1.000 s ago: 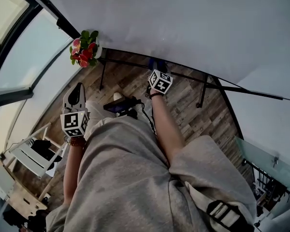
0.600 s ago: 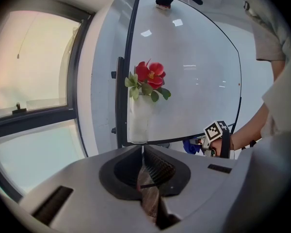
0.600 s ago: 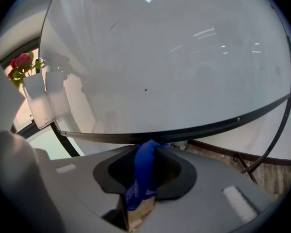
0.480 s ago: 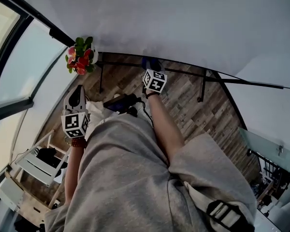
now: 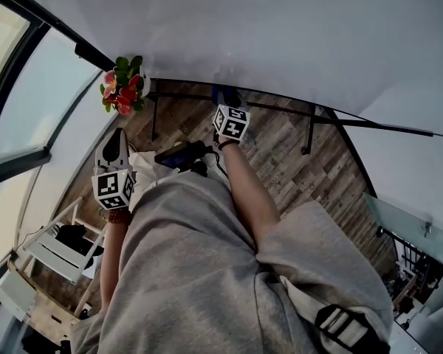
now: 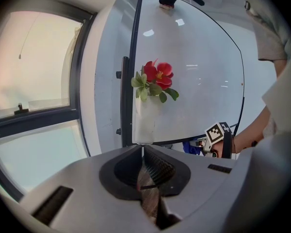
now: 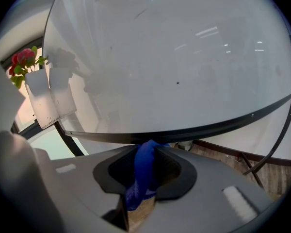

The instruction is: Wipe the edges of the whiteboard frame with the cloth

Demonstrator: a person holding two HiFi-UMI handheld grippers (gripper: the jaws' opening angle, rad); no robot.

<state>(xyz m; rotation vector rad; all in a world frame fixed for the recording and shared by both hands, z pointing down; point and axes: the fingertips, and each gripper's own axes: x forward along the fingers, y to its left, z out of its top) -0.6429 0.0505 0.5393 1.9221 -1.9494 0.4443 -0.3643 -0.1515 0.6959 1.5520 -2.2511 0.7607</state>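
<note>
1. Locate the blue cloth (image 7: 141,178). It is pinched between the jaws of the right gripper (image 7: 146,148), and its upper fold lies against the lower rail of the whiteboard frame (image 7: 223,124).
2. Treat the cloth as light, soft and limp. It likely bunches and has no stiffness of its own, so pressure on the rail must come from the jaws behind it.
3. Judge the hold as adequate. The jaws clamp the cloth mid-fold and leave a short pad proud of the tips. A longer free end would probably flop off the narrow rail.
4. Expect the dark rail to be hard and smooth, so the cloth should slide along it with little drag. Guide it along the edge, not onto the white board surface (image 7: 174,57).
5. Note the left gripper (image 6: 139,147). Its jaws are together with nothing between them, and it hangs at your side, well apart from the board.
6. Mind the red flowers (image 6: 155,79) in their white holder (image 6: 144,123) near the frame's lower left corner. They look light and easy to knock.
</note>
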